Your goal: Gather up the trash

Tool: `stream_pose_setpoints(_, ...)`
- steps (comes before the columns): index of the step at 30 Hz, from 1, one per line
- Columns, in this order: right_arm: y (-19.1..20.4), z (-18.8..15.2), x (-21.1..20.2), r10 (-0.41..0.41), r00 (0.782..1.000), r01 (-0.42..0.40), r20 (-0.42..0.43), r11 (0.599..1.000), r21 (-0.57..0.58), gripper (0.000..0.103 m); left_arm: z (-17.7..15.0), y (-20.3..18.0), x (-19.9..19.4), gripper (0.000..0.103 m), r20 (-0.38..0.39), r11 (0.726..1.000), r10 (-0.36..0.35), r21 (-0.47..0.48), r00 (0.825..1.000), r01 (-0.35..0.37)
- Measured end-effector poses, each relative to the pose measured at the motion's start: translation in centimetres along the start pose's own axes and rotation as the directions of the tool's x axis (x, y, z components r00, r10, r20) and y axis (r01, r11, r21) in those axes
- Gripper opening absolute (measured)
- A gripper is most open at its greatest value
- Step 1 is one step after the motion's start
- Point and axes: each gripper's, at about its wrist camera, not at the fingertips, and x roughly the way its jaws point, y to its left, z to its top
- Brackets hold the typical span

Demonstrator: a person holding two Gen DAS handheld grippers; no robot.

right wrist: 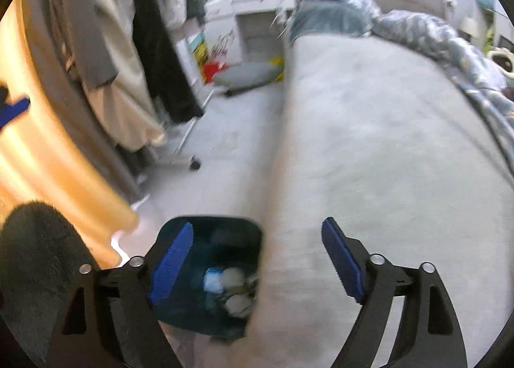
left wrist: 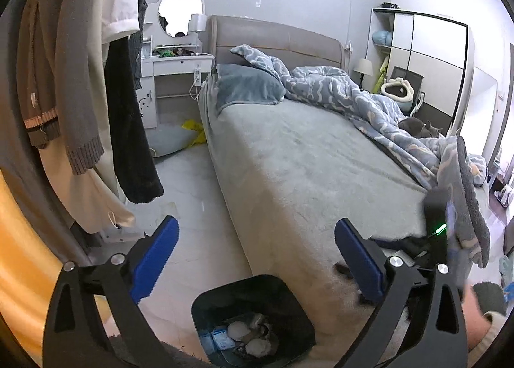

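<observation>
A black trash bin (left wrist: pixel 290 310) stands on the floor against the bed's near corner. It holds crumpled white tissue balls (left wrist: pixel 239 331) and a blue packet (left wrist: pixel 221 340). My left gripper (left wrist: pixel 257 229) hangs above and behind the bin, open, with nothing between its blue pads (left wrist: pixel 154 258). In the right wrist view, which is blurred, the same bin (right wrist: pixel 221 229) lies low and left of centre with its trash (right wrist: pixel 233 278) showing. My right gripper (right wrist: pixel 257 226) is open and empty above it, its left pad (right wrist: pixel 170 262) over the bin's mouth.
A grey-covered bed (left wrist: pixel 305 168) fills the right side, with a blue quilt (left wrist: pixel 353 91) bunched on it. Hanging clothes (left wrist: pixel 80 85) on a wheeled rack (right wrist: pixel 186 159) crowd the left. A cushion (left wrist: pixel 170 139) and yellow bag (left wrist: pixel 192 130) lie on the floor by a white dressing table (left wrist: pixel 180 59).
</observation>
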Motion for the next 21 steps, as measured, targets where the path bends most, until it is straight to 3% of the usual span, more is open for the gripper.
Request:
stream_pose_setpoints(6,-4.7,-0.4,-6.2,-0.071,0.992,0.060,0.101,0.993,0.104,0.099,-0.5,-0.9,0.9,0.100,-0.014,1.000,-0.026,-0.008,1.000,0.026)
stream_pose_setpoints(11,-6.2,-1.8,-10.5,-0.189,0.975,0.177,0.121,0.979,0.102,0.100,-1.6,-2.0,2.3,0.100,-0.039,0.997,0.056,0.051,0.998,-0.054)
stream_pose_setpoints(13,-7.0,-2.8,-12.6,-0.245,0.959,0.233,0.142,0.968,0.098,0.100,-2.1,-2.3,2.6,0.100,-0.049,0.998,0.031,0.059,0.998,-0.028)
stream_pose_setpoints(16,-8.0,-4.2,-14.8,-0.266,0.952,0.252,0.153,0.962,0.106,0.100,-2.5,-2.6,2.8,0.100,-0.051,0.999,-0.017,0.042,0.999,0.019)
stream_pose_setpoints(21,-9.3,-5.4,-18.4,-0.310,0.930,0.287,0.199,0.949,0.132,0.100,-2.7,-3.1,2.4,0.100,-0.026,0.998,-0.015,0.058,1.000,0.016)
